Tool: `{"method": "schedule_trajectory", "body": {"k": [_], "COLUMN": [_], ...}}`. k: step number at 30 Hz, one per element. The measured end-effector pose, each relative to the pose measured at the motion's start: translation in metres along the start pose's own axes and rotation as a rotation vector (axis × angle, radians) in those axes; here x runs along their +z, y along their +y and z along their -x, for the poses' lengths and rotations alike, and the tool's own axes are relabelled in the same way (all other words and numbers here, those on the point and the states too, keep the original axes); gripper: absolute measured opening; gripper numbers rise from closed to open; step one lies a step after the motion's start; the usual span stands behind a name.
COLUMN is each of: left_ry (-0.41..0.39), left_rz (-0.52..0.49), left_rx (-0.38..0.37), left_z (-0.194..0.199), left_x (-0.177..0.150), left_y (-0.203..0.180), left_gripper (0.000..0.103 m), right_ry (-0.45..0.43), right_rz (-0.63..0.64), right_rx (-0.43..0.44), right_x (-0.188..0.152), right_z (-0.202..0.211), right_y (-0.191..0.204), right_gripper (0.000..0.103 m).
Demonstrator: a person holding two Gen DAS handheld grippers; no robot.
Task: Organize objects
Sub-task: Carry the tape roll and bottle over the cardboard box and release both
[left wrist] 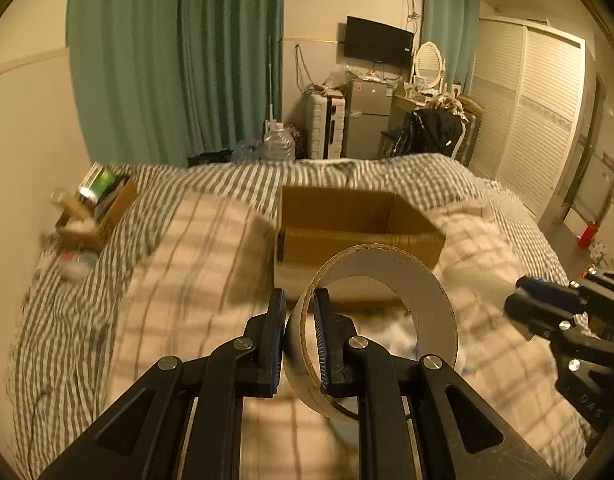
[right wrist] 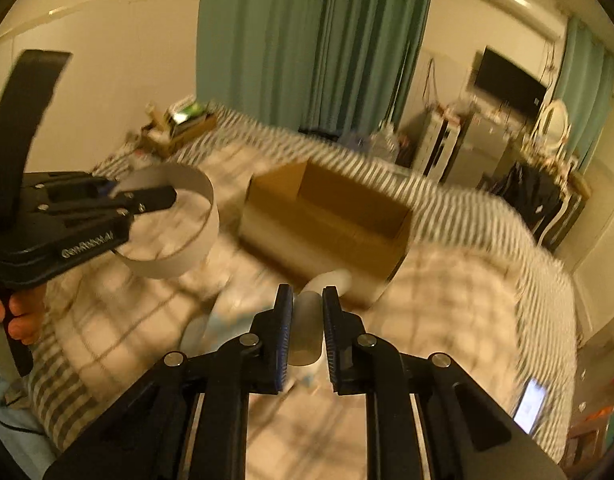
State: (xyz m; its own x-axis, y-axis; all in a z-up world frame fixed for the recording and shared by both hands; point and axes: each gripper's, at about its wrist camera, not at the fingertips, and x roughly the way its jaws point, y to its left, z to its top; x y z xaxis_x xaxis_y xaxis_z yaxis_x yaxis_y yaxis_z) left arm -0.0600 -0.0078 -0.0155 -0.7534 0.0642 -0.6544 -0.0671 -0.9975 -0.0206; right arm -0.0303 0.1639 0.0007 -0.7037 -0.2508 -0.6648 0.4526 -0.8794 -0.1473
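My left gripper (left wrist: 300, 336) is shut on the wall of a wide white tape roll (left wrist: 391, 276) and holds it above the bed, just in front of an open cardboard box (left wrist: 359, 236). The roll also shows in the right wrist view (right wrist: 179, 216), at the left, held by the left gripper (right wrist: 147, 200). My right gripper (right wrist: 307, 324) is shut on a pale cylindrical object (right wrist: 307, 328), blurred, close to the box (right wrist: 327, 224). The right gripper shows at the right edge of the left wrist view (left wrist: 547, 304).
The bed has a checked quilt (left wrist: 195, 280) and striped sheet (left wrist: 67, 320). A smaller cardboard box with items (left wrist: 99, 208) sits at the bed's far left corner. A phone (right wrist: 531, 404) lies at the bed's right edge. Curtains, fridge, chair and wardrobe stand beyond.
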Motion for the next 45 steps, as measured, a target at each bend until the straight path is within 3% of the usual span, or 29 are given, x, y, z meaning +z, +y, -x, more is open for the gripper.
{"method": "schedule_trajectory", "body": {"k": [8, 15, 19, 25, 30, 34, 36, 38, 39, 40, 45], "left_ry": [-0.029, -0.003, 0.049, 0.126, 0.171, 0.161, 0.158, 0.152, 0.141, 0.122, 0.061], "left_rz": [-0.048, -0.064, -0.064, -0.067, -0.043, -0.044, -0.052, -0.041, -0.035, -0.03, -0.051], "left_rx": [0.029, 0.053, 0.072, 0.091, 0.066, 0.068, 0.072, 0.061, 0.058, 0.06, 0.071], "left_z": [-0.043, -0.109, -0.147, -0.189, -0.197, -0.186, -0.178, -0.168, -0.162, -0.155, -0.117], "left_x": [0.077, 0.119, 0.115, 0.098, 0.09, 0.089, 0.09, 0.091, 0.091, 0.091, 0.091], "left_y": [-0.027, -0.043, -0.046, -0.045, -0.041, -0.039, -0.039, -0.036, -0.034, -0.033, -0.031], "left_gripper": [0.014, 0.014, 0.014, 0.014, 0.014, 0.017, 0.025, 0.05, 0.067, 0.074, 0.089], "right_ry": [-0.115, -0.132, -0.088, -0.005, 0.014, -0.013, -0.035, -0.046, -0.052, -0.057, -0.098], "right_rz": [-0.054, -0.098, -0.104, -0.134, -0.149, -0.139, -0.149, -0.16, -0.165, -0.166, -0.165], "right_rx": [-0.007, 0.033, 0.082, 0.154, 0.177, 0.158, 0.143, 0.133, 0.126, 0.116, 0.069], "right_x": [0.06, 0.1, 0.105, 0.083, 0.075, 0.082, 0.086, 0.09, 0.093, 0.095, 0.103], "right_z": [-0.02, -0.074, -0.119, -0.174, -0.183, -0.171, -0.161, -0.151, -0.144, -0.137, -0.098], "right_y": [-0.063, -0.115, -0.128, -0.132, -0.132, -0.127, -0.128, -0.129, -0.128, -0.127, -0.121], "right_gripper": [0.014, 0.014, 0.014, 0.014, 0.014, 0.017, 0.017, 0.023, 0.033, 0.041, 0.046]}}
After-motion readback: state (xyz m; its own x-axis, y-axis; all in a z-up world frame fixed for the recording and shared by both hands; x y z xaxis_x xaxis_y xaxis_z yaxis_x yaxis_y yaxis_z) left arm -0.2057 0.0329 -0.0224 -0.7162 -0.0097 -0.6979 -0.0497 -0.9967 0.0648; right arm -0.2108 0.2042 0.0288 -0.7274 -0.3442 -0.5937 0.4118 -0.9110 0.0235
